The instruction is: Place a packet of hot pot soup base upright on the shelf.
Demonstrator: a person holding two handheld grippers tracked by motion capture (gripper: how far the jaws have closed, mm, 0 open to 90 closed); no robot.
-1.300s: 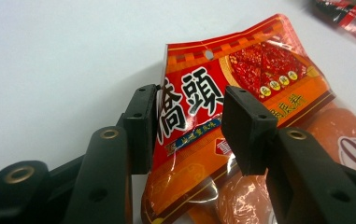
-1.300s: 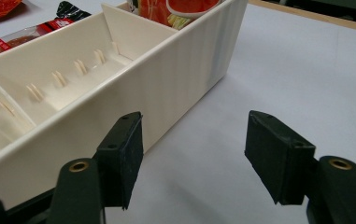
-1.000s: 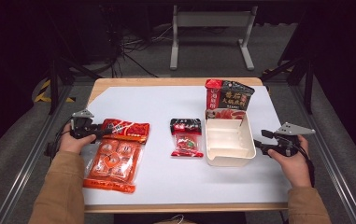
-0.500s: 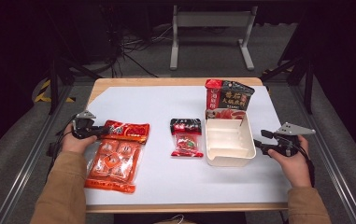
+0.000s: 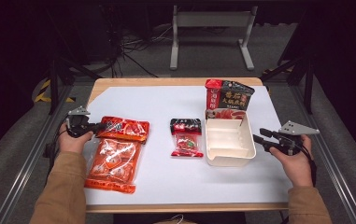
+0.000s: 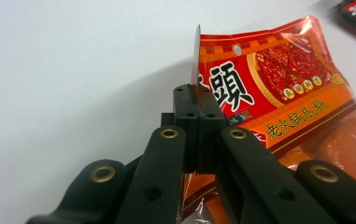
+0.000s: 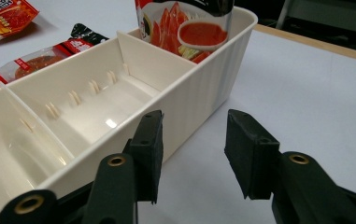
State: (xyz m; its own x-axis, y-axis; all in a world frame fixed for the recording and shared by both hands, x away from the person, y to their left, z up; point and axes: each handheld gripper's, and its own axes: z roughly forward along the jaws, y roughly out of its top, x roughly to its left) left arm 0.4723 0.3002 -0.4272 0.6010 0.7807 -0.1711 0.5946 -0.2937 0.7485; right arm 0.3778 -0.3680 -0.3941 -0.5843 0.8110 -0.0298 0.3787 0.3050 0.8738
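Working from big to small: the bench [image 5: 166, 100] has a white top, and the large orange-red pouch [image 5: 115, 158] lies near its left edge, running down toward the front-left corner. It looks soft, crinkly and a bit slick, with lumpy contents, so I'd guess it sags and swings if lifted by one end. The flat sealed top edge seems the sane place to grab, and that's where the left claw [image 5: 98, 127] is, pressed together on that seam after just closing. The left gripper view shows the film standing up between the pads, which the high view can't resolve.

The cream tray [image 5: 229, 161] sits toward the right edge, a dark packet [image 5: 229, 95] upright at its far end. The right claw [image 7: 192, 154] has been closing but is spread, its jaws straddling the tray's wall without pinching. Smallest is the red sachet [image 5: 186, 137] mid-bench.
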